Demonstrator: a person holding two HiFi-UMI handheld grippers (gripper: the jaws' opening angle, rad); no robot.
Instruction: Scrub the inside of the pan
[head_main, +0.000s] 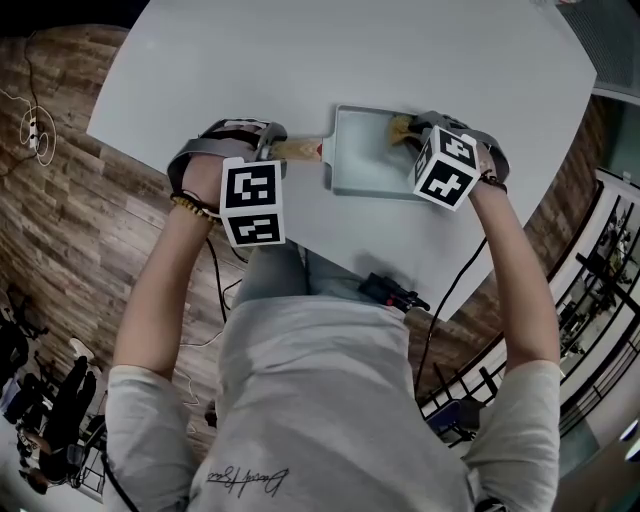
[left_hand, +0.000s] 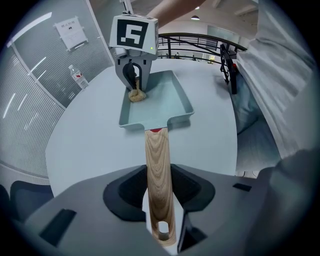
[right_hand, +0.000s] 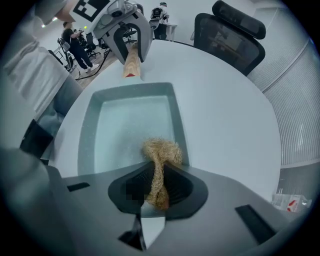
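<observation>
A pale green rectangular pan (head_main: 370, 150) (left_hand: 156, 100) (right_hand: 127, 125) lies on the white table. Its wooden handle (head_main: 295, 150) (left_hand: 158, 180) (right_hand: 131, 62) points left, and my left gripper (head_main: 268, 140) (left_hand: 160, 227) is shut on that handle. My right gripper (head_main: 412, 132) (right_hand: 156, 197) points down over the pan's far right corner, shut on a tan fibre scrubber (head_main: 402, 127) (left_hand: 136, 94) (right_hand: 161, 157). The scrubber's bushy end rests on the pan floor beside the right wall.
The white table (head_main: 300, 60) extends far beyond the pan. A black device with a cable (head_main: 393, 293) sits at the near edge. A black office chair (right_hand: 235, 37) stands beyond the table; a water bottle (left_hand: 79, 76) stands by the wall.
</observation>
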